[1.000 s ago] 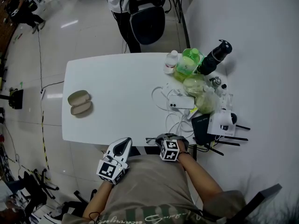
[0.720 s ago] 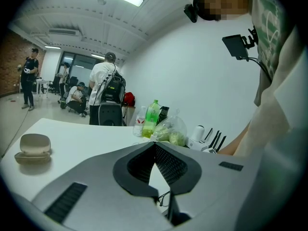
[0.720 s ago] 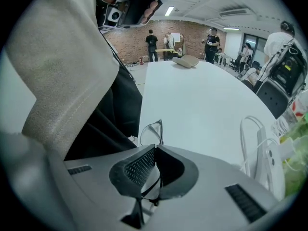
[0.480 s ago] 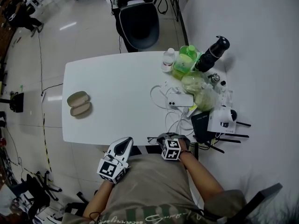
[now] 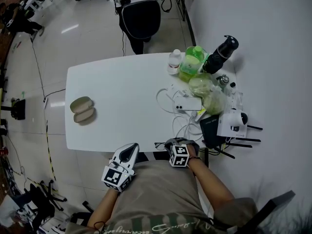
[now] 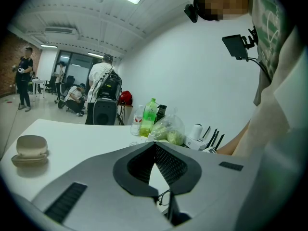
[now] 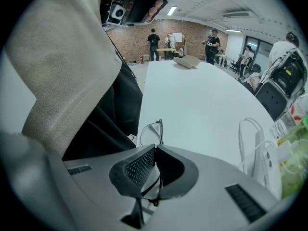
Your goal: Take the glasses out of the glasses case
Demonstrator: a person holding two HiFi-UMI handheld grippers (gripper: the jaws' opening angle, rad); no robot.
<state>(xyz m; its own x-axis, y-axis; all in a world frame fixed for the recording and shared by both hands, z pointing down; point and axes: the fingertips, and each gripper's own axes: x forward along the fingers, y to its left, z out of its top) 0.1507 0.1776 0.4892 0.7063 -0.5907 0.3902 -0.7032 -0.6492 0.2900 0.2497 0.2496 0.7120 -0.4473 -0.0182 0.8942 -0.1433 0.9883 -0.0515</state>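
An open beige glasses case (image 5: 82, 109) lies empty on the left part of the white table (image 5: 126, 89); it also shows as the case (image 6: 31, 149) and, far off, the case (image 7: 186, 61). Thin dark-framed glasses (image 5: 158, 145) hang at the table's front edge, with my right gripper (image 5: 166, 144) shut on them. In the right gripper view the glasses (image 7: 151, 131) stick out past the closed right gripper (image 7: 155, 148), one lens upright. My left gripper (image 5: 130, 148) hovers off the front edge, close to the person's body. That left gripper (image 6: 154, 143) is shut with nothing in it.
Clutter fills the table's right side: a green bottle (image 5: 191, 62), a black flask (image 5: 222, 55), a white phone (image 5: 187, 103) on white cables, a plastic bag (image 5: 207, 94) and a white device (image 5: 233, 125). A person with a black office chair (image 5: 140, 16) stands beyond the far edge.
Both grippers and the glasses stay where they were. The person and chair beyond the far edge have shifted a little, and the head view has drifted slightly.
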